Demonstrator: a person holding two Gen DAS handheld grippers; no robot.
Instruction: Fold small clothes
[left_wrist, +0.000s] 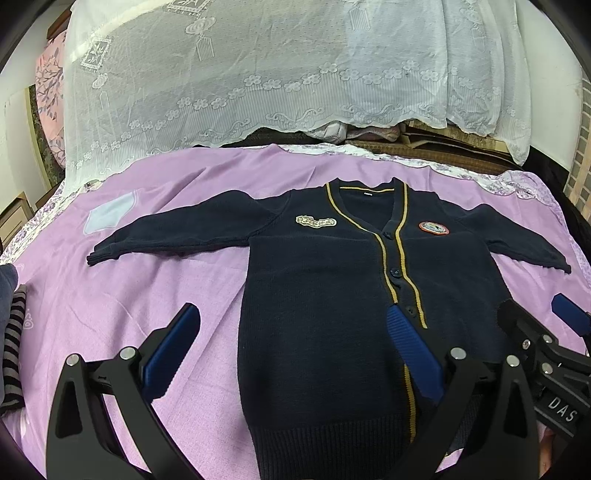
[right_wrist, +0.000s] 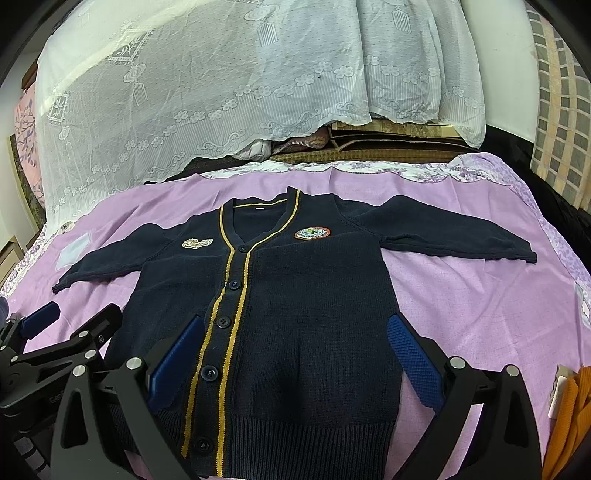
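Observation:
A small navy cardigan (left_wrist: 317, 295) (right_wrist: 295, 295) with gold trim, dark buttons and two chest badges lies flat and face up on the purple bedsheet (left_wrist: 166, 280) (right_wrist: 461, 295), both sleeves spread out sideways. My left gripper (left_wrist: 295, 350) hovers open above its lower left half, nothing between the blue pads. My right gripper (right_wrist: 295, 362) hovers open above the lower right half, straddling the body near the hem. Each gripper shows at the edge of the other's view: the right gripper (left_wrist: 535, 321) and the left gripper (right_wrist: 77, 314).
A white lace cover (left_wrist: 258, 74) drapes a pile at the bed's far side. Striped dark fabric (left_wrist: 13, 332) lies at the left edge. Orange cloth (right_wrist: 569, 417) sits at the right edge. A pale patch (left_wrist: 109, 214) marks the sheet near the left sleeve.

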